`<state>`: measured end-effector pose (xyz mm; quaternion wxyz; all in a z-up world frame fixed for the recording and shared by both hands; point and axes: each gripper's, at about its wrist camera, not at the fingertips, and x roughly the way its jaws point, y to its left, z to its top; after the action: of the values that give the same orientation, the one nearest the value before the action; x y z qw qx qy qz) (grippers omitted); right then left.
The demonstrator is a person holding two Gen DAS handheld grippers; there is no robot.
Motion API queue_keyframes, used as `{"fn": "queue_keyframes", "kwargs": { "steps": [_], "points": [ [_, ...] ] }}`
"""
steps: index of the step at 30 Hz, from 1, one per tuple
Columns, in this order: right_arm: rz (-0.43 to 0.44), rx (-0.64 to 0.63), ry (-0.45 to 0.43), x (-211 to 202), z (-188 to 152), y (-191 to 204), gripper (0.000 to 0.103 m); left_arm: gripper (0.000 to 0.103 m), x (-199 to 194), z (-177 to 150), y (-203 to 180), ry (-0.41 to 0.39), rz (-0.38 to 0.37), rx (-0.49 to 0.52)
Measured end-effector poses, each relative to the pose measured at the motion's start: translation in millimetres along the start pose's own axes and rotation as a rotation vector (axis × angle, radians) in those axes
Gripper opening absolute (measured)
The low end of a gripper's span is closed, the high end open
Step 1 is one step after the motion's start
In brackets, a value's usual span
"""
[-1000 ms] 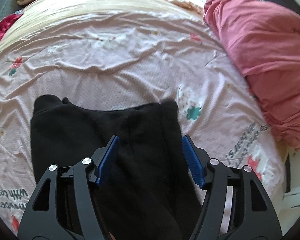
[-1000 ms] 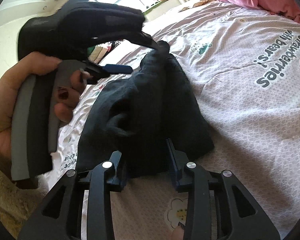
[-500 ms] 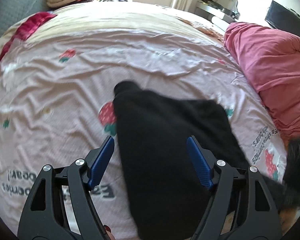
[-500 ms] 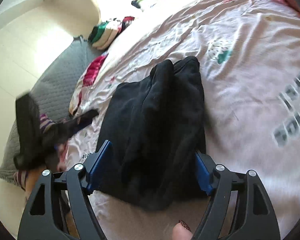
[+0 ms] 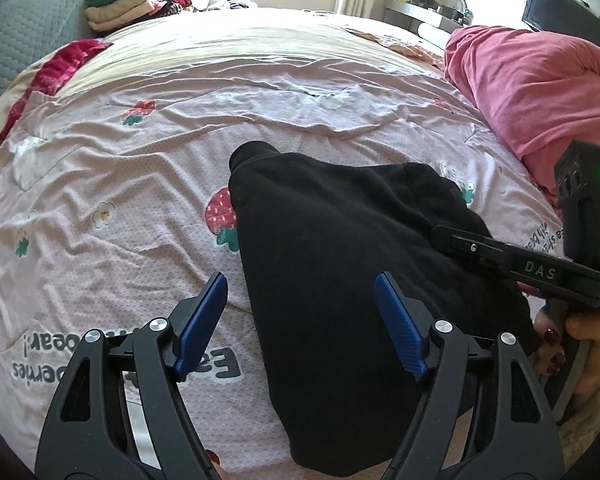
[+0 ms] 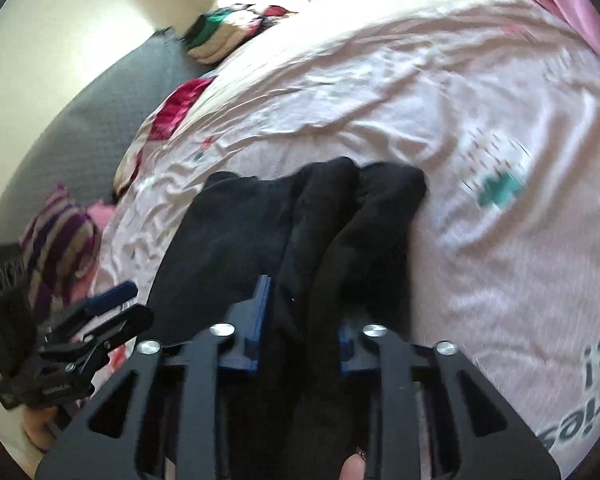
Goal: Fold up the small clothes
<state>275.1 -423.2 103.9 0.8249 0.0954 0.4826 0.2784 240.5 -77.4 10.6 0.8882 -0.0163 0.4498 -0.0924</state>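
One black garment (image 5: 340, 264), two tongs, left (image 5: 300, 312) and right (image 6: 300, 320), one pink quilt (image 5: 540, 92), one clothes pile (image 5: 128, 4).

Bright window daylight; right-wrist view blurred

Black garment (image 5: 340, 264): soft matt cloth, slightly fuzzy, light-absorbing, thick at the folds. Bed sheet (image 5: 148, 168): thin pale pink cloth, finely dotted weave, creased, printed with strawberries and lettering. Pink quilt (image 5: 540, 80) at 2 o'clock: smooth matt fabric, bunched. Grey headboard (image 5: 24, 36) at 10 o'clock: quilted padded textile. Left gripper (image 5: 300, 324): matt black plastic arms, shiny metal rivets, blue ribbed pads (image 5: 204, 320). Right gripper (image 6: 300, 320): same black plastic, metal rivets, blue pads pressed into the black cloth.
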Motion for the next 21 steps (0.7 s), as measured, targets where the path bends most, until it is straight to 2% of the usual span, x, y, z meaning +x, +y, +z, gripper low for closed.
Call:
{"fn": "queue_keyframes", "kwargs": {
  "steps": [5,7,10,12,14,18,20,21],
  "points": [
    [0.093,-0.130,-0.107,-14,11,34,0.021,0.070,-4,-3,3,-0.008,-0.012,-0.011],
    [0.097,-0.158,-0.130,-14,13,36,0.021,0.070,-4,-4,4,-0.009,-0.018,-0.020],
    [0.028,-0.070,-0.040,6,11,6,0.021,0.070,3,-8,5,0.022,-0.035,-0.033],
    [0.031,0.002,0.010,14,7,-13,0.021,0.070,9,-13,4,0.045,-0.045,-0.035],
    [0.061,0.067,0.025,14,5,-25,0.021,0.070,12,-16,2,0.052,-0.056,-0.042],
    [0.028,0.047,0.026,10,2,-21,0.026,0.070,13,-20,4,0.055,-0.058,-0.068],
    [0.026,0.034,0.030,6,0,-18,0.031,0.070,12,-21,4,0.057,-0.054,-0.068],
    [0.027,0.032,0.034,4,-1,-18,0.038,0.070,11,-21,3,0.056,-0.050,-0.065]
  ]
}}
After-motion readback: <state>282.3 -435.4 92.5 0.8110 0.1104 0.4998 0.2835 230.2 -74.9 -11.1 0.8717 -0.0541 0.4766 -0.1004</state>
